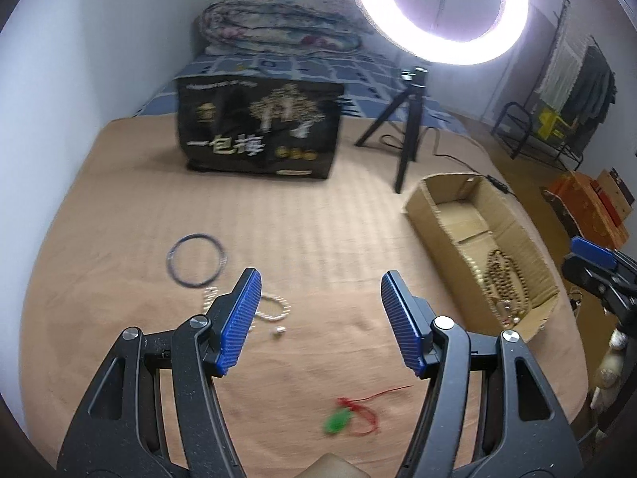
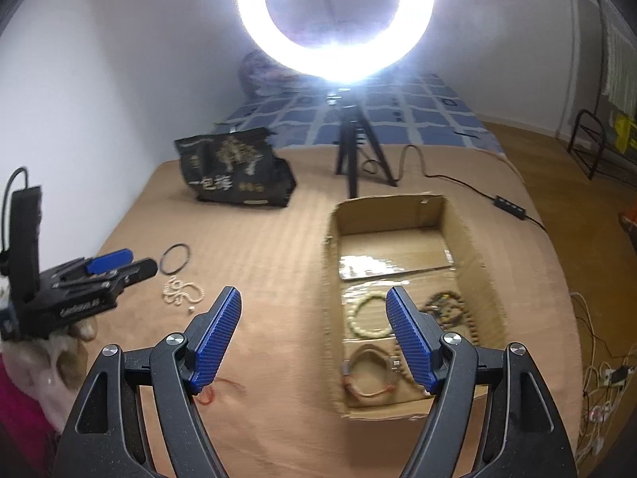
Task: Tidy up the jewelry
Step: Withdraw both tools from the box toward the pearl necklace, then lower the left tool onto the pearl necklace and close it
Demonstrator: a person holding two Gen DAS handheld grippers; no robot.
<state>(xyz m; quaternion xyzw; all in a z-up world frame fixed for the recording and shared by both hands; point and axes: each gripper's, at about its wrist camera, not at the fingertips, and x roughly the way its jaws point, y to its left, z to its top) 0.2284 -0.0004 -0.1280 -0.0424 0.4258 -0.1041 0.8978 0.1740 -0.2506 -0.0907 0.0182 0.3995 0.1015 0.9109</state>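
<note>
Green pendant (image 1: 336, 423) blurred; shape unclear

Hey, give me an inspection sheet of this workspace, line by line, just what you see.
Surface: tan bedcover, lightly wrinkled.
Job's things: dark hoop bangle, pearl strand and green pendant on red cord lie loose on the cover; cardboard box holds several bead bracelets.
Clutter: black snack bag, ring light on its tripod.
Grippers: left gripper open, empty; right gripper open, empty, above the box's near left edge.
Cables: black light cable with inline controller across the cover; tangled wires on the floor.
Surroundings: folded quilt, clothes rack.
</note>
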